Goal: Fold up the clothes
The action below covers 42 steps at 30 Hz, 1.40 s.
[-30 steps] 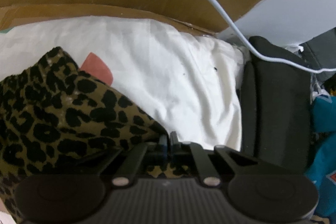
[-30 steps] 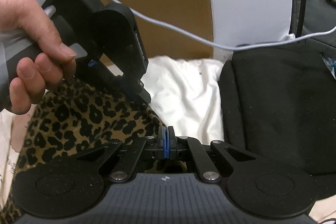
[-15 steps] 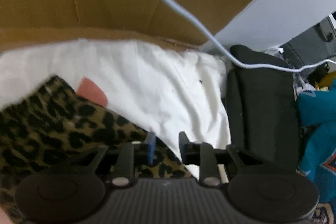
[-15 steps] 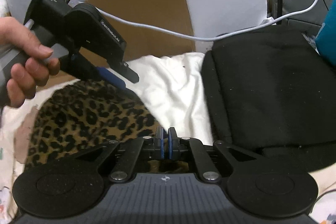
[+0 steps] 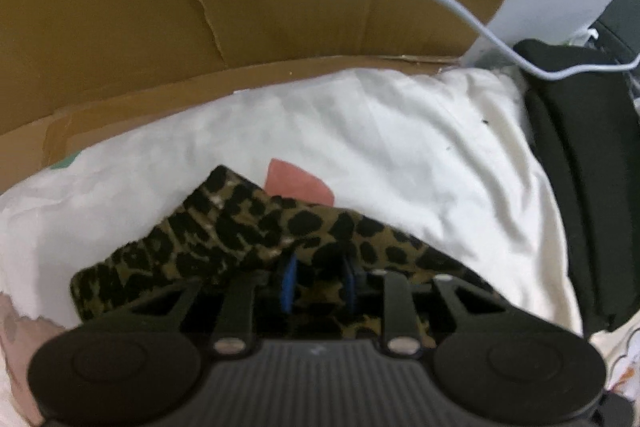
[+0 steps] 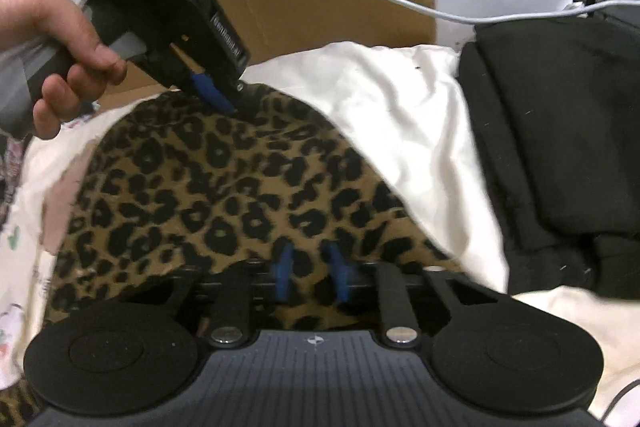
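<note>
Leopard-print garment fills the centre of the right view, lying on white bedding; my left gripper and right gripper both hover over it released.

The leopard-print garment runs under the right tongs, cut off at the frame's lower-left edge.

The left claw bears "DAS" on its top block and blurred "GenRobot.AI" on its side.
</note>
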Each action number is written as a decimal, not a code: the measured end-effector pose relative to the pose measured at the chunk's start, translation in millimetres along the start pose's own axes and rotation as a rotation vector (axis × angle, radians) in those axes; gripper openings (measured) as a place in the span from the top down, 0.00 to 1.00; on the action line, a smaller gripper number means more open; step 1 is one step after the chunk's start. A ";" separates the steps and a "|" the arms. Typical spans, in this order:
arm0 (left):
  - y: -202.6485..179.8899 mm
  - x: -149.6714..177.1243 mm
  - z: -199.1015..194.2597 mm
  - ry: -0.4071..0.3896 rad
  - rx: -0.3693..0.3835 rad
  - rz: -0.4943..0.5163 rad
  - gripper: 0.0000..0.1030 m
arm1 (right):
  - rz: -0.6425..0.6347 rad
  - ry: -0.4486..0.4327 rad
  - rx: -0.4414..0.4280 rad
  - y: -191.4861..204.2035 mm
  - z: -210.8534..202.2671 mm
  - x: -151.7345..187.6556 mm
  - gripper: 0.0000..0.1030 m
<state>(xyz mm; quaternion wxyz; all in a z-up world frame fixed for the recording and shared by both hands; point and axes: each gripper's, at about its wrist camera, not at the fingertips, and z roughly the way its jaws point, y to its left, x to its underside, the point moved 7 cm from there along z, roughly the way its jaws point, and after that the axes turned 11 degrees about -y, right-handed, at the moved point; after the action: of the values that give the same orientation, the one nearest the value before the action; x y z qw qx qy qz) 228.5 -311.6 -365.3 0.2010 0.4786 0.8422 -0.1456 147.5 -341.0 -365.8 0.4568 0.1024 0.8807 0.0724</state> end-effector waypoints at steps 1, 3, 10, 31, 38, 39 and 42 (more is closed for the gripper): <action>0.2 -0.4 2.6 -0.005 0.003 -0.004 0.75 | -0.004 0.001 0.011 -3.1 1.5 -0.7 0.87; -0.6 -1.8 7.6 -0.016 0.008 -0.014 0.77 | 0.003 0.004 0.024 -11.1 3.1 -2.3 0.96; -7.9 -7.6 14.8 -0.036 0.015 -0.001 0.77 | -0.013 -0.003 0.058 -21.6 3.3 -4.3 0.96; 24.8 36.9 -74.8 -0.041 0.156 0.056 0.77 | 0.110 -0.014 0.117 -20.9 -59.6 5.4 0.94; 34.7 55.2 -39.8 -0.013 0.091 0.066 0.77 | 0.101 0.047 0.128 -23.4 -57.6 23.7 0.92; 35.0 55.3 -33.9 -0.013 0.083 0.067 0.77 | 0.099 0.054 0.131 -24.3 -57.3 25.7 0.92; 34.9 53.7 -20.2 -0.027 0.076 0.062 0.79 | 0.090 0.074 0.138 -27.6 -57.6 30.2 0.92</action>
<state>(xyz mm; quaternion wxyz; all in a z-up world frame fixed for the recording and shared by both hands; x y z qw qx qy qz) 229.9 -245.2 -375.1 0.1982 0.5096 0.8182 -0.1777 80.2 -362.2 -362.8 0.4122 0.1705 0.8943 0.0356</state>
